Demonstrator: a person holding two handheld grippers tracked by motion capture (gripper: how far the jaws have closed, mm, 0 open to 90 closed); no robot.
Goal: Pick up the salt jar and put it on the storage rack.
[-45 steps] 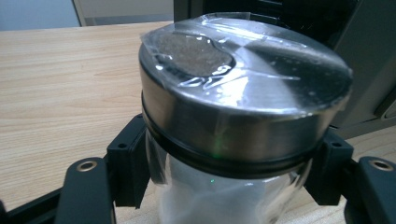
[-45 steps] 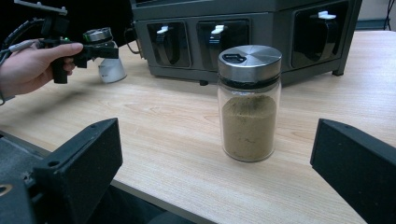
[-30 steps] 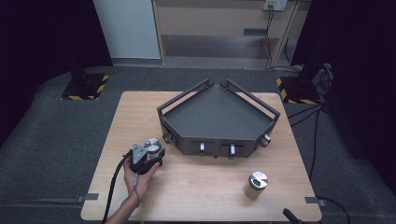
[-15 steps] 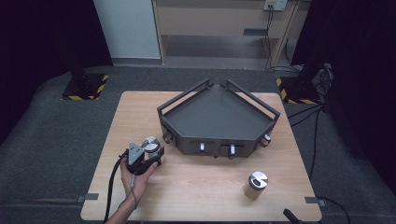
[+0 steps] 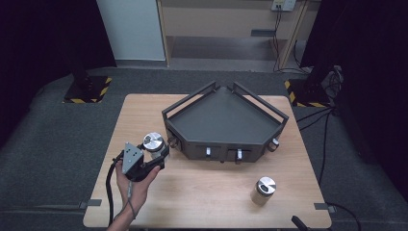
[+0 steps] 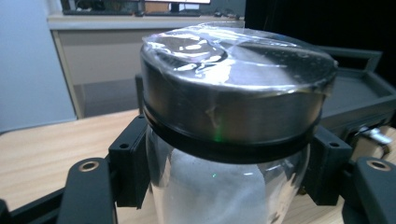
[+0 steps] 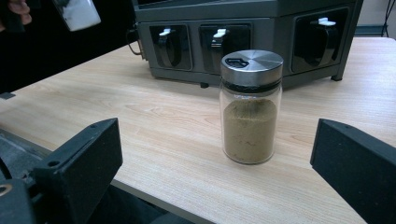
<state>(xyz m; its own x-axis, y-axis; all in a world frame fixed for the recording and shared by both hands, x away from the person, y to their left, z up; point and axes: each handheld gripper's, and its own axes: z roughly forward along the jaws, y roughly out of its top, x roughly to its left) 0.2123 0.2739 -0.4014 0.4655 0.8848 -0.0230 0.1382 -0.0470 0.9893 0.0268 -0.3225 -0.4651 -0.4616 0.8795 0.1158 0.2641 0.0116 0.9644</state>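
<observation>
Glass jar (image 6: 224,186) between left hand-held gripper (image 5: 155,153) jaws

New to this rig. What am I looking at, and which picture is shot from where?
No robot here: a person holds a two-jaw gripper in each hand, and each gripper carries its own camera.

The high view looks down on a wooden table. On it stands a dark corner rack with a row of hooks along its front, and a jar of brown powder.

The left gripper, held in a hand, is shut on a second jar. The left gripper view shows that jar's metal lid close up, with the jaws at both sides of the glass.

The right gripper view looks along open jaws across the table at the brown-powder jar, standing free in front of the rack.
</observation>
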